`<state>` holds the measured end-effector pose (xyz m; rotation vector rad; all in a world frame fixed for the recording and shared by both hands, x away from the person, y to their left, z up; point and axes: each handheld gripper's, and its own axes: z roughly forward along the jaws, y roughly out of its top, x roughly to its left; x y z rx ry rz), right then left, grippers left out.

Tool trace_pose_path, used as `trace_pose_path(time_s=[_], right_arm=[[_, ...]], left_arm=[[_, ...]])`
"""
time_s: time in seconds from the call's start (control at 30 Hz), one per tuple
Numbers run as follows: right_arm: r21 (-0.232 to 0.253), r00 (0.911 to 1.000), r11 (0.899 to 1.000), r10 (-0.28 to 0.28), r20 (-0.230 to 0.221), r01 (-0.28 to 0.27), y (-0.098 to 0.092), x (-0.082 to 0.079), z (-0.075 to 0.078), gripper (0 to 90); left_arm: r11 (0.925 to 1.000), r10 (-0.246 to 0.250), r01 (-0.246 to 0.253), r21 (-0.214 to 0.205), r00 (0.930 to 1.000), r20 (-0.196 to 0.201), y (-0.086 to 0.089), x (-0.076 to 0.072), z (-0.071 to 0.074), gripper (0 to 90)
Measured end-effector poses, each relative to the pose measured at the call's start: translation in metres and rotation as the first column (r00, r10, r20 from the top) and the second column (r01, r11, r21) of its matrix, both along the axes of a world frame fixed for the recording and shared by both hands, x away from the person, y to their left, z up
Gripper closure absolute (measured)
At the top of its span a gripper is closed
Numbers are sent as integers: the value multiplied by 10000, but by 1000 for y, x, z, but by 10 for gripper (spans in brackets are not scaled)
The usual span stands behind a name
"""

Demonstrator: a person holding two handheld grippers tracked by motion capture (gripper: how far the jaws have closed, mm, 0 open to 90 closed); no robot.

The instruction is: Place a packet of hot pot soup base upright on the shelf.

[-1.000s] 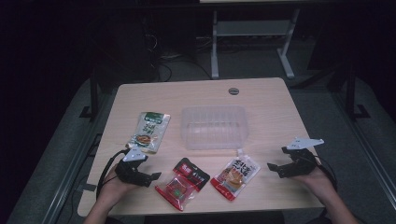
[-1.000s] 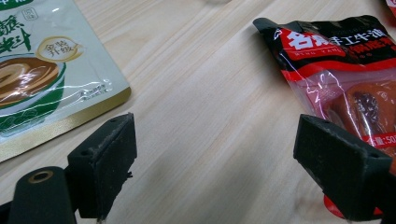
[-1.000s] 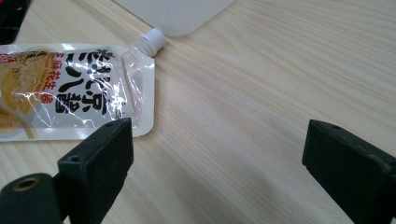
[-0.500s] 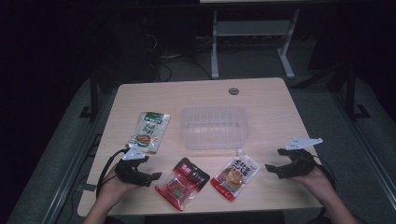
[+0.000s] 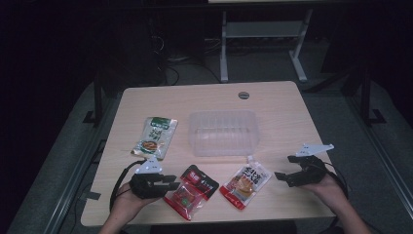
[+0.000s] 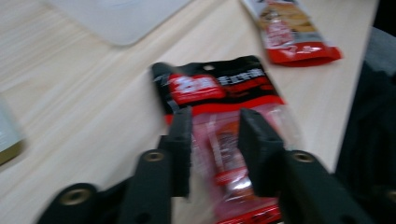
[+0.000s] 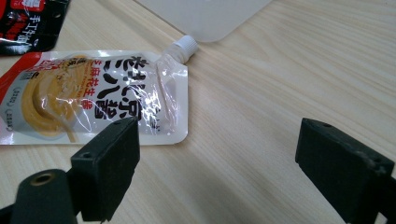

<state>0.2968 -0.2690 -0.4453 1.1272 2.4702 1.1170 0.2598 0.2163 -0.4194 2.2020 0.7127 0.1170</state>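
A red and black snack packet (image 5: 191,191) lies flat near the table's front edge. My left gripper (image 5: 165,184) sits just left of it, its jaws reaching over the packet's near end. In the blurred left gripper view, the gripper (image 6: 215,116) has just been closing its jaws, and they stand narrowed over the packet (image 6: 215,84) with a gap between them. I see no pad pressing on it. An orange sauce pouch (image 5: 246,181) with a white spout lies right of that packet. My right gripper (image 5: 284,167) is open beside the pouch (image 7: 88,98), with bare table between its jaws (image 7: 217,135).
A clear plastic tray (image 5: 195,141) stands at the table's middle, and its corner shows in the right gripper view (image 7: 205,14). A green packet (image 5: 155,136) lies left of the tray. The table's front edge runs close below both hands.
My left gripper has shifted right, onto the near end of the red and black packet. The right gripper and the packets have stayed where they were.
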Motion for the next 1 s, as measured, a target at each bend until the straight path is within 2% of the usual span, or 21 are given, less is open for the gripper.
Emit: trace_pose_path(time_s=[0.17, 0.23, 0.43, 0.53, 0.57, 0.7, 0.73, 0.83, 0.87, 0.93, 1.0], right_arm=[[18, 10000, 10000, 23, -13, -23, 0, 0, -1, 131], [22, 10000, 10000, 26, -5, -26, 0, 0, 0, 131], [-35, 10000, 10000, 93, 21, -93, 2, 0, -1, 131], [-6, 10000, 10000, 46, 0, -46, 2, 0, -1, 131], [-3, 10000, 10000, 20, -31, -20, 2, 0, -1, 131], [4, 10000, 10000, 7, -38, -7, 2, -1, 0, 131], [12, 10000, 10000, -3, -36, 3, 1, -1, -1, 131], [17, 10000, 10000, -6, -41, 6, 2, 0, -1, 131], [16, 10000, 10000, -4, -43, 5, 2, 0, -1, 131], [21, 9999, 10000, -32, -96, 32, 2, -1, -1, 131], [6, 10000, 10000, -19, -76, 19, 2, -1, -1, 131]], left_arm=[[9993, -374, 372, -71, 9991, -176, -12, -4, 1, 851], [9979, -648, 649, 46, 9974, -314, -19, -6, -1, 891], [9960, -885, 891, 53, 9933, -749, -32, -12, -5, 897], [9925, -1172, 1201, 232, 9878, -1024, -41, -17, -10, 897], [9933, -1120, 1145, 163, 9872, -1138, -43, -18, -11, 896], [9898, -1314, 1371, 388, 9838, -1220, -46, -20, -15, 896], [9894, -1325, 1395, 413, 9813, -1393, -48, -22, -17, 896], [9871, -1407, 1507, 539, 9776, -1564, -51, -22, -20, 897], [9832, -1509, 1655, 767, 9743, -1675, -54, -23, -23, 897], [9790, -1532, 1739, 1067, 9719, -1785, -56, -24, -24, 897], [9787, -1539, 1750, 1075, 9715, -1802, -55, -23, -24, 897]])
